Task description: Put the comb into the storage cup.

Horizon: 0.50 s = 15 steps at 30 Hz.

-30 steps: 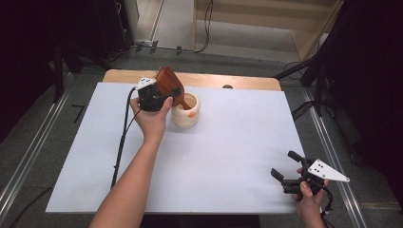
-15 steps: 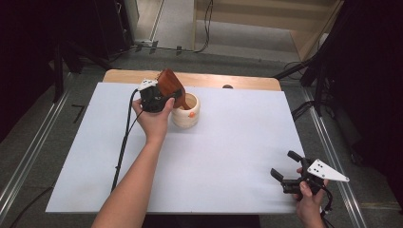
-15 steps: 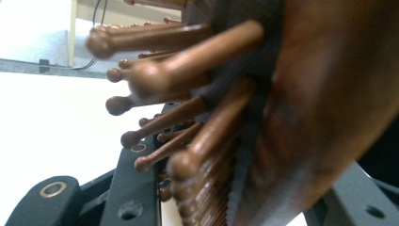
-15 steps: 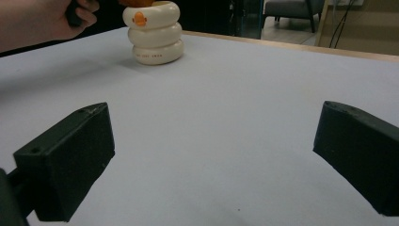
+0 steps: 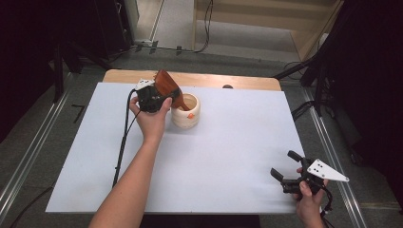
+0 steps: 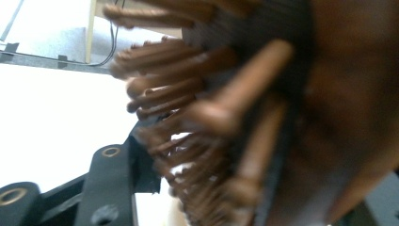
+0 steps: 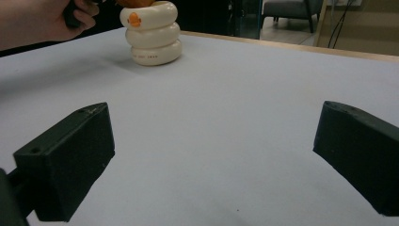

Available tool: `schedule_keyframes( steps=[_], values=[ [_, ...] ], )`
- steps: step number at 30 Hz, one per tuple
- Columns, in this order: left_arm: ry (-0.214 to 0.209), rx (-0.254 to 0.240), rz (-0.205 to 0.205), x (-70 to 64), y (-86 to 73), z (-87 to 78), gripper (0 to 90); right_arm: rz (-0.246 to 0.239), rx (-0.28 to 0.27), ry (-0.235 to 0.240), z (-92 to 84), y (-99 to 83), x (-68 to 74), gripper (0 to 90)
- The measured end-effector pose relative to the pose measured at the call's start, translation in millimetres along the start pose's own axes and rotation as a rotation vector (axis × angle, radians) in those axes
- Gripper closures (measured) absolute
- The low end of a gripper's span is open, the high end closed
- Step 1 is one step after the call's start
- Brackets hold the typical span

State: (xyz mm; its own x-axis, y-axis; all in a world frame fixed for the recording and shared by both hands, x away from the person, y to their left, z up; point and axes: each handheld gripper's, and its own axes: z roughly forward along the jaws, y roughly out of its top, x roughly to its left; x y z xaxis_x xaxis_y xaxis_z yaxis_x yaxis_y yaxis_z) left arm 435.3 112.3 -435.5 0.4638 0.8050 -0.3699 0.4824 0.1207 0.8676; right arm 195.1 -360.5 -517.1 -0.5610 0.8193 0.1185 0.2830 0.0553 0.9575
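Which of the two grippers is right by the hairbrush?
The left gripper, up by the cream cup. The brown hairbrush sits at its jaws, handle in the cup. The right gripper waits apart at the table's near corner, jaws open around nothing.

A short line of small dark print is showing low on the front of the cream ringed cup (image 7: 151, 33) in the right gripper view, on its bottom ring (too small and blurred to be read). An orange mark is sitting on its top ring, with no letters to make out. On the floor left of the worktop (image 5: 228, 156), a dark mark (image 5: 78, 113) is showing that may be a "7".
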Motion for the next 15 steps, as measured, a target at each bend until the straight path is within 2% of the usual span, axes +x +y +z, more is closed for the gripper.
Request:
schedule_keyframes(
  steps=[2,5,7,10,11,13,14,15],
  values=[
    [0.004,-0.003,0.007,0.8,0.0,-1.0,32.5,-0.003,-0.001,0.001,0.4,0.0,0.0,0.0],
    [-0.012,-0.001,-0.001,3.0,0.1,-1.1,21.2,-0.001,-0.001,-0.002,0.5,0.0,0.0,0.0],
    [-0.006,-0.001,0.004,3.0,0.2,-1.5,13.7,-0.001,-0.001,-0.002,0.5,0.0,0.0,0.0],
    [-0.01,-0.014,0.013,2.3,1.1,-4.2,7.0,-0.003,-0.001,-0.001,0.9,0.0,0.2,0.0],
    [-0.012,-0.017,0.013,2.1,1.6,-5.6,1.9,-0.002,0.001,-0.002,0.9,0.0,0.3,0.0],
    [-0.02,-0.017,0.019,2.2,2.5,-8.4,0.0,-0.003,0.0,-0.001,1.4,0.0,0.2,0.0],
    [0.002,-0.022,0.033,1.5,2.7,-10.9,0.0,-0.001,0.001,-0.004,1.3,0.1,0.3,0.0],
    [0.0,-0.027,0.036,2.3,3.0,-13.1,0.0,-0.002,0.0,-0.003,1.5,0.1,0.2,0.0]
  ],
)
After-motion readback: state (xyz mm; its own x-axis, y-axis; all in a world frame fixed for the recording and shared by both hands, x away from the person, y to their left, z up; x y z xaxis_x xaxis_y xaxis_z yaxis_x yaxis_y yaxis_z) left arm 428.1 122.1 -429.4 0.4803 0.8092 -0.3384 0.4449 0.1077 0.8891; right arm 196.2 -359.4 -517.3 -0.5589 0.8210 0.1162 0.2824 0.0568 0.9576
